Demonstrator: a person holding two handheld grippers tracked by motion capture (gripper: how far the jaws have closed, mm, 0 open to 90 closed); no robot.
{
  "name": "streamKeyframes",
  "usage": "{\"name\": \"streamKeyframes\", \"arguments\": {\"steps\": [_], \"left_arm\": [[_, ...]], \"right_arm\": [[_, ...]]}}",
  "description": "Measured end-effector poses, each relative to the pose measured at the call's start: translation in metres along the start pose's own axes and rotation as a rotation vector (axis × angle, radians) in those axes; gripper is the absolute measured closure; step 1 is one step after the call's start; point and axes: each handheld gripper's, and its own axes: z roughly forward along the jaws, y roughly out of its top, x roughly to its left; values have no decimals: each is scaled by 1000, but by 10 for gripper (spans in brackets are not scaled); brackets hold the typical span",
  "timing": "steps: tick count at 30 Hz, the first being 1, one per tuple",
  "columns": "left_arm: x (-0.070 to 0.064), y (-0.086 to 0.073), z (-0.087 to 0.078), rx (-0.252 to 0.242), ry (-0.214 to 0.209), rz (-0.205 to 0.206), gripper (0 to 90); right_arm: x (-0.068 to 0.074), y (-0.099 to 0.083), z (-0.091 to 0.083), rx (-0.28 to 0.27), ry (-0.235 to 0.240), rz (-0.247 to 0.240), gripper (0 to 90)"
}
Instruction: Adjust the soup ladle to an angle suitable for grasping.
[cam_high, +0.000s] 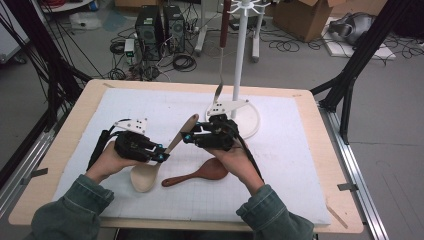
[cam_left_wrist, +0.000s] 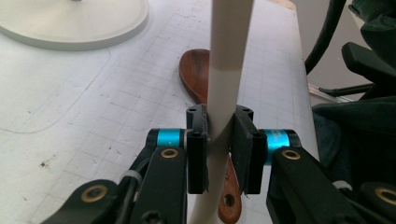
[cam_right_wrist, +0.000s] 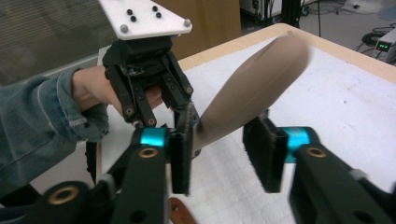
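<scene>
A pale wooden spoon (cam_high: 145, 177) slants up off the white mat, bowl low and near me, handle tip (cam_high: 191, 120) raised toward the stand. My left gripper (cam_high: 162, 156) is shut on its handle (cam_left_wrist: 219, 135) just above the bowl. My right gripper (cam_high: 186, 136) is open, its jaws standing on either side of the upper handle (cam_right_wrist: 252, 84), which lies close to the left pad (cam_right_wrist: 182, 144). That handle end looks blurred in the right gripper view. A dark brown wooden spoon (cam_high: 200, 174) lies flat on the mat below the right hand.
A white stand (cam_high: 240, 50) on a round base (cam_high: 250, 122) rises at the back middle of the mat; a long utensil with a dark handle (cam_high: 223, 45) hangs from it. Wooden table edges (cam_high: 75, 125) frame the mat. Boxes, computers and cables lie on the floor beyond.
</scene>
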Motion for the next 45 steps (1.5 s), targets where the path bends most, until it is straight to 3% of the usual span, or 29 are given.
{"name": "streamKeyframes", "arguments": {"steps": [12, 18, 30, 41, 45], "left_arm": [[-7, 4, 1, -19, 35, 10, 779], [-10, 6, 0, -33, 35, 17, 778], [-12, 8, -6, -90, -43, 9, 749], [-13, 10, -7, -105, -84, 18, 756], [-18, 13, -7, -112, -60, 32, 778]], "right_arm": [[5, 1, 18, 26, 19, 0, 606], [6, 2, 20, 23, 38, -7, 678], [5, 9, 13, -11, 156, 11, 738], [9, 16, 13, -26, 185, 0, 744], [10, 17, 13, -43, 187, -2, 742]]}}
